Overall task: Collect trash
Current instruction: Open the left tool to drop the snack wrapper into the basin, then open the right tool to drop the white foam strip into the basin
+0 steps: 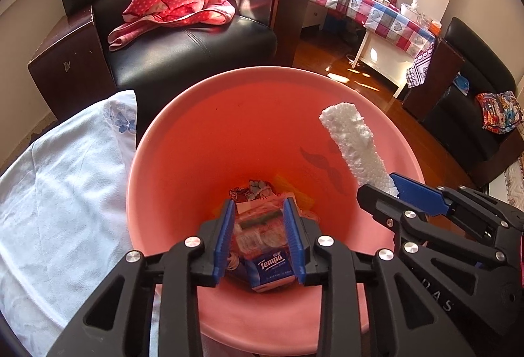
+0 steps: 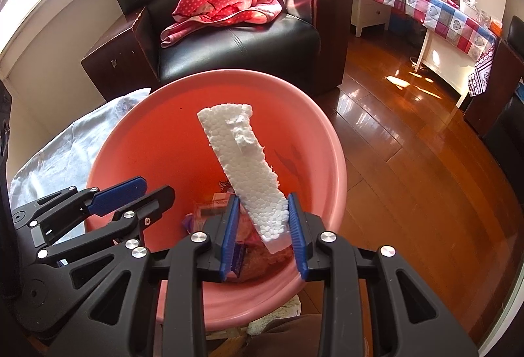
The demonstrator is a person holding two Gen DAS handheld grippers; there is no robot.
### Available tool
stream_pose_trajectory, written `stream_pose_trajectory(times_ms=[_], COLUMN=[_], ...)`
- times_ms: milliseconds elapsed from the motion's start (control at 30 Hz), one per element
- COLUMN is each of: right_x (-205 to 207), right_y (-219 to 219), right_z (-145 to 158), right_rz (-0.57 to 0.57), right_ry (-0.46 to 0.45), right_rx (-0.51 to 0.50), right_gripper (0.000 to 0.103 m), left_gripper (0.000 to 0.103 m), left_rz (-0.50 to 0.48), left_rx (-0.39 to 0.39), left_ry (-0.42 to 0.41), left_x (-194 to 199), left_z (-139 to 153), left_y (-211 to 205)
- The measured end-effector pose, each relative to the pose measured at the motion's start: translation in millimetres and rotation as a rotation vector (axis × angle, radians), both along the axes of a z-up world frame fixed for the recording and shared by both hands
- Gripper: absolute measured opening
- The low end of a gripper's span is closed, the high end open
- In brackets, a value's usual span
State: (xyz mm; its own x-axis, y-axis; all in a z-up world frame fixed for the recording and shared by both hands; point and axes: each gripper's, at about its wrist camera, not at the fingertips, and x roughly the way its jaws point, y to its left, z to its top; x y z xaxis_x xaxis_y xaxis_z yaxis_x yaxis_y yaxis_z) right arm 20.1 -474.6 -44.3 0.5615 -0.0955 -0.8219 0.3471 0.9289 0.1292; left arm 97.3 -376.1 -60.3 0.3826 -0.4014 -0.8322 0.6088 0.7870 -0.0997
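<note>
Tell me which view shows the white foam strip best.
The right wrist view: the foam strip shows full length, its lower end between the right tool fingers, over the pink bin. The left wrist view shows it narrower, off to the right.

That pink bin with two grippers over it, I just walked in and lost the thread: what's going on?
A person is collecting trash with two handheld grippers. The right gripper holds a white styrofoam strip in its jaws, tilted over the pink bin. The left gripper hovers open and empty above the bin's mouth. A Tempo tissue pack and other wrappers already lie at the bottom.
</note>
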Motion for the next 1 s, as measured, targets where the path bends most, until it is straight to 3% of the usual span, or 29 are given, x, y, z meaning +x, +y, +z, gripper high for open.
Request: stream_pose_trajectory(times_ms=[1000], right_x=[-14.2], right_y=[1.1], right_z=[21.0], right_rz=[0.027], right_ry=[-0.058], right_rx=[0.024], right_gripper=[0.032], left_gripper=[0.041], left_rz=[0.043], left_rx=[-0.062], left_ry=[-0.022], left_x=[-12.5], left_z=[26.6], left_y=[23.2])
